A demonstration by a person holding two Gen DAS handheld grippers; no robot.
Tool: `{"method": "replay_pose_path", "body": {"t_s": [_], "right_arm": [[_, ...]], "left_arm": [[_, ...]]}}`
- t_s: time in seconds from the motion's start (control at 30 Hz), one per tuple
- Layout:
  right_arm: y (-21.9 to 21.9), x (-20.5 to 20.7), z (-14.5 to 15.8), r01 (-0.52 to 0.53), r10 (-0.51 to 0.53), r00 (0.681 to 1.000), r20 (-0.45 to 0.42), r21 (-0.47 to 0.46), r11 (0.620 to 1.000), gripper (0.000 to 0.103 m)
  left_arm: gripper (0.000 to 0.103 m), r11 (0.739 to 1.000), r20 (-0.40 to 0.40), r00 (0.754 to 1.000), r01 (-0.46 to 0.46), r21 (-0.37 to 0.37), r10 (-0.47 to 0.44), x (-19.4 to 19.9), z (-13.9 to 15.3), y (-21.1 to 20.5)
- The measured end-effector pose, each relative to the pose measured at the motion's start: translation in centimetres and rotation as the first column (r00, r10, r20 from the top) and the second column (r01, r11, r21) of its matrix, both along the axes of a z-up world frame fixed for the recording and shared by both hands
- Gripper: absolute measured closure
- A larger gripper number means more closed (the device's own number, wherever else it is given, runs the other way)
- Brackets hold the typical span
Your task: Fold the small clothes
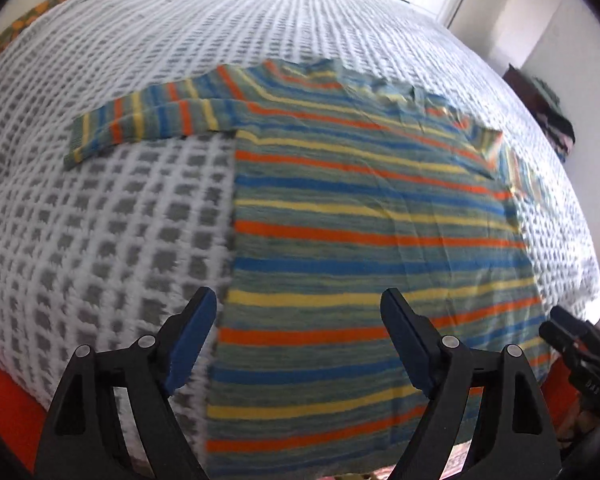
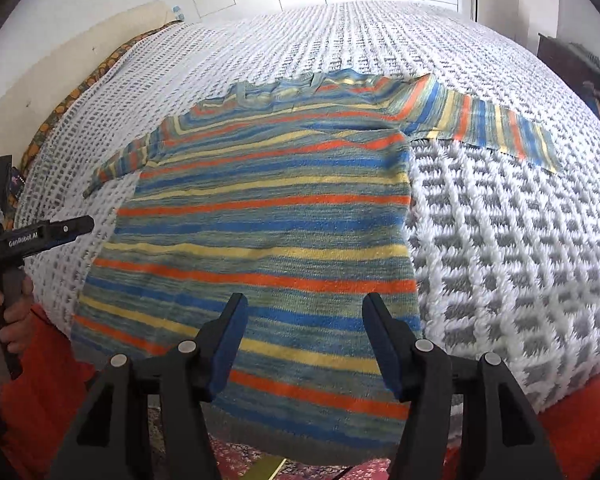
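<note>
I have both grippers poised over the near edge of the bed, and neither has hold of anything. My left gripper (image 1: 298, 336) has its jaws spread wide, and the striped sweater (image 1: 364, 216) lies flat just ahead of it, the left side seam running forward from the left finger. My right gripper (image 2: 304, 336) is likewise parted wide and empty, with the hem of the sweater (image 2: 268, 220) directly beneath and in front of its fingers. Both sleeves stretch out to either side, far ahead of the fingertips. The sweater rests on a white-and-grey checked bedspread (image 2: 500, 240), its hem hanging slightly over the near edge.
</note>
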State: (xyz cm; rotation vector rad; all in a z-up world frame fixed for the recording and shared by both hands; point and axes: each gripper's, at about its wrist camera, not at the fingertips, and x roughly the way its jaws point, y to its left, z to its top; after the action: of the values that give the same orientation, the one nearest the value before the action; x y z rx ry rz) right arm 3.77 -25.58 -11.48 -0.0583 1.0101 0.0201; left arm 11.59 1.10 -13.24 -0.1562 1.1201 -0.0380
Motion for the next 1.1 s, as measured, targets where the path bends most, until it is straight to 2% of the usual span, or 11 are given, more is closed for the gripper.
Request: {"method": "replay_pose_path", "body": {"t_s": [0.2,0.33,0.57,0.87,1.1], "right_arm": [[-1.5,-1.2,1.2,0.029,-0.029,0.996,0.08,-0.001,1.0,0.038],[-2.5,-1.3,0.7,0.062,-0.064,0.996,0.065,0.038,0.997,0.038],[-2.4,-1.5,0.4,0.049,-0.052,0.997,0.06,0.052,0.997,0.038],[-2.4,-1.9,0.1,0.043,-0.047,0.997,0.063,0.067,0.997,0.038],[-2.4,-1.8,0.2,0.035,-0.041,0.995,0.087,0.076,0.997,0.038]], "left_arm": [[0.018,0.991,0.016,0.998,0.058,0.121,-0.061,-1.8,1.1,-3.1],[0.018,0.987,0.001,0.999,0.033,0.157,-0.033,-2.4,1.1,-2.7],[0.017,0.974,0.026,1.0,0.011,0.226,-0.017,-3.2,1.8,-2.5],[0.015,0.972,-0.014,1.0,0.021,0.232,-0.018,-3.6,-0.3,-2.6],[0.015,0.98,-0.024,1.0,-0.007,0.198,0.012,-3.9,-1.2,-1.4]]}}
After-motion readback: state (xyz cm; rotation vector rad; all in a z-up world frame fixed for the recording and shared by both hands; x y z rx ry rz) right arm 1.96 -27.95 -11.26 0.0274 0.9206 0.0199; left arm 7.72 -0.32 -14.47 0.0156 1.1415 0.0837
